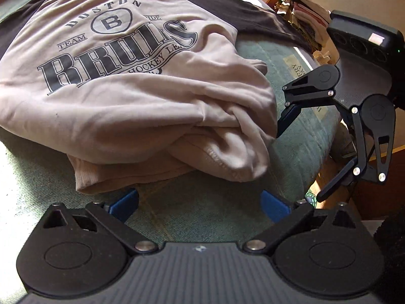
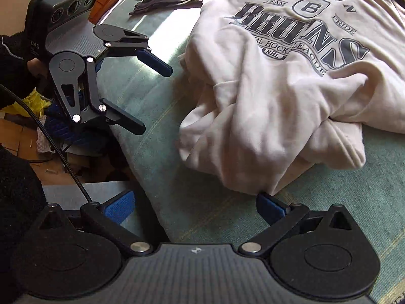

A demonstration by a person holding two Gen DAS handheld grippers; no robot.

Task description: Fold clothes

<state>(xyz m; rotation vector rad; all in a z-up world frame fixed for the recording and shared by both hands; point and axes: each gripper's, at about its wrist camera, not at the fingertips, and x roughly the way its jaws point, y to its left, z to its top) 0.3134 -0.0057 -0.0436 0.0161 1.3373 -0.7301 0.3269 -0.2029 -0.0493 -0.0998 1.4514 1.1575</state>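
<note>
A beige long-sleeve shirt (image 1: 121, 96) with dark sleeves and a "Boston Bruins" print lies chest-up on a green cloth surface (image 1: 38, 167). Its lower part is bunched and rolled over itself near the front. My left gripper (image 1: 200, 205) is open just short of that bunched hem, with nothing between its fingers. In the right wrist view the shirt (image 2: 278, 88) fills the upper right. My right gripper (image 2: 195, 207) is open, and its right pad (image 2: 268, 206) touches the hem's lowest fold. Each gripper shows in the other's view, open and beside the shirt: right gripper (image 1: 303, 159), left gripper (image 2: 152, 98).
The green surface (image 2: 329, 185) ends in an edge (image 2: 141, 167) close to both grippers. Beyond it lie a wooden floor and clutter (image 2: 38, 106). A pile of clothes (image 1: 308, 17) sits at the back right. A dark sleeve (image 2: 15, 192) holds the gripper at left.
</note>
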